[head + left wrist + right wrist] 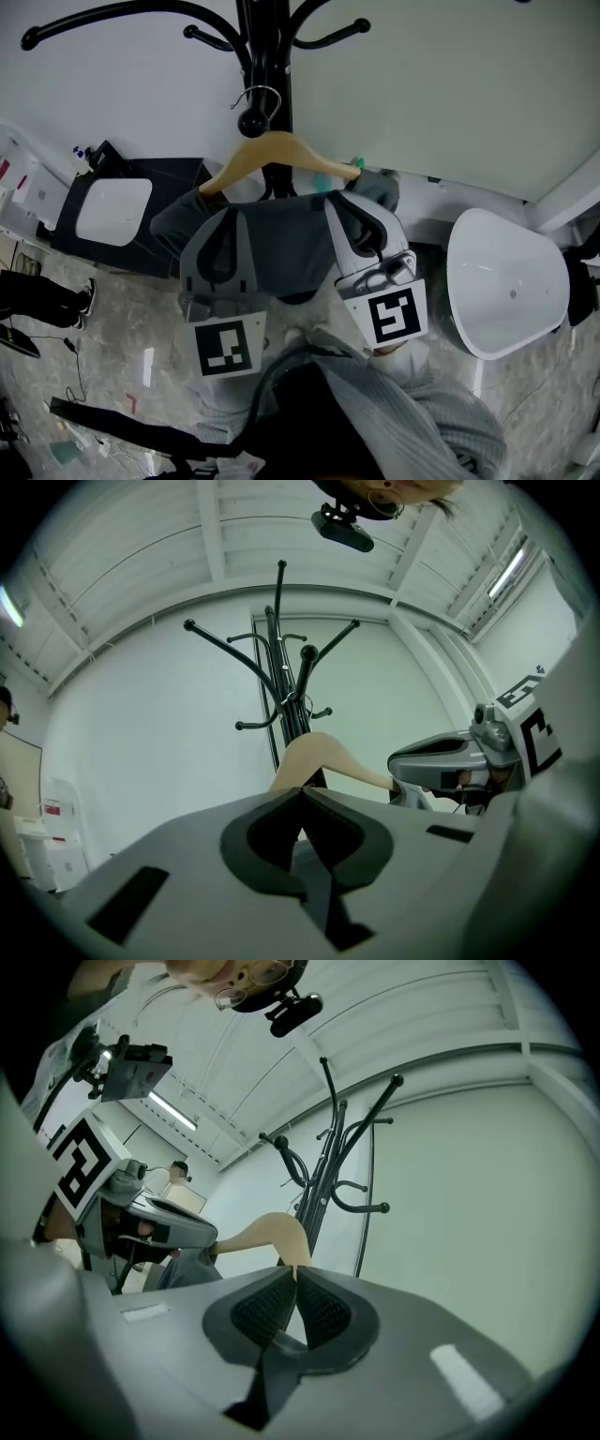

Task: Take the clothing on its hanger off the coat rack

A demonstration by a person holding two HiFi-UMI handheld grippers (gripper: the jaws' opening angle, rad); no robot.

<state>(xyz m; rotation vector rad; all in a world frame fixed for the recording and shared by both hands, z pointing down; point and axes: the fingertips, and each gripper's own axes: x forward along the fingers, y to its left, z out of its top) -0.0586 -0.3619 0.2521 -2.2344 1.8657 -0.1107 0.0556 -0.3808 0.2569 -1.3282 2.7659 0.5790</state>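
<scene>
A wooden hanger (pixel 272 150) carries a grey garment (pixel 291 239) and hangs by its metal hook (pixel 260 94) on the black coat rack (pixel 262 47). My left gripper (pixel 225 214) points up at the hanger's left shoulder. Its jaws are shut, and I see nothing between them in the left gripper view (pixel 302 789), where the hanger (pixel 314 757) lies just behind the tips. My right gripper (pixel 349 208) sits at the right shoulder, also shut with nothing visible between the pads (pixel 295 1269). The hanger (pixel 267 1237) shows past its tips. The garment covers part of both grippers' noses in the head view.
A white moulded chair (pixel 511 281) stands on the floor to the right. At the left, a black stand holds a white tray (pixel 112 206), with a person's dark shoes (pixel 47 300) beside it. Cables lie on the floor at lower left. A pale wall is behind the rack.
</scene>
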